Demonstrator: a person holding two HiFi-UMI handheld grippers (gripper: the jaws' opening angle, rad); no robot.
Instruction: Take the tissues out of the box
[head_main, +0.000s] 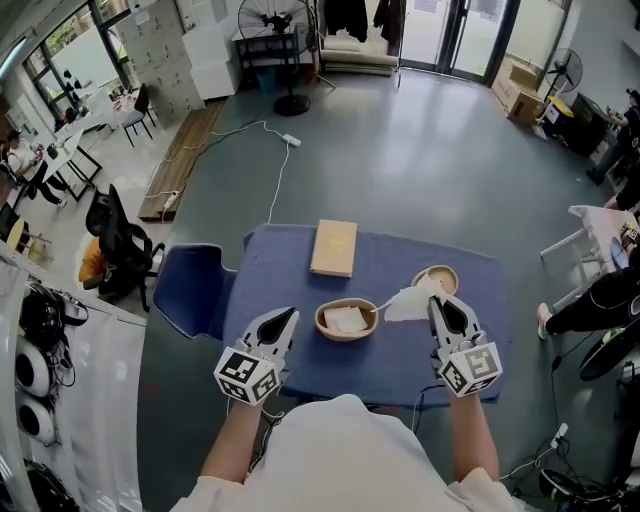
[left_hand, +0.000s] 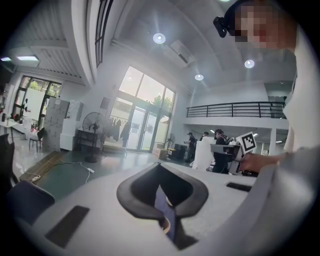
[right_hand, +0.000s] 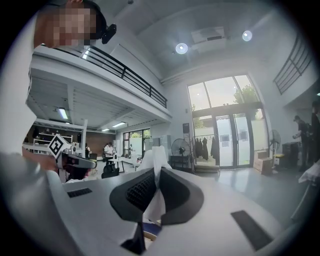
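**Tissue in transit.** Right gripper (head_main: 436, 305) is clenched on 1 white tissue (head_main: 402, 303), held over the right half of the blue table (head_main: 280, 255), well apart from the wooden box (head_main: 333, 247) at the far edge. Left gripper (head_main: 283, 322) is closed on nothing, near the front edge. A woven bowl (head_main: 322, 322) at the centre holds 1 tissue; a 2nd bowl (head_main: 440, 272) lies just behind the held one. Judged step: carrying a drawn tissue. Next: lower it into a bowl, then part the jaws.

I see a blue-covered table (head_main: 390, 265) carrying a wooden bowl (head_main: 346, 336) and, to its right, a smaller round dish (head_main: 445, 272), possibly a lid. Beyond on the grey floor stand a pedestal fan (head_main: 275, 20) and a white power strip (head_main: 292, 141).
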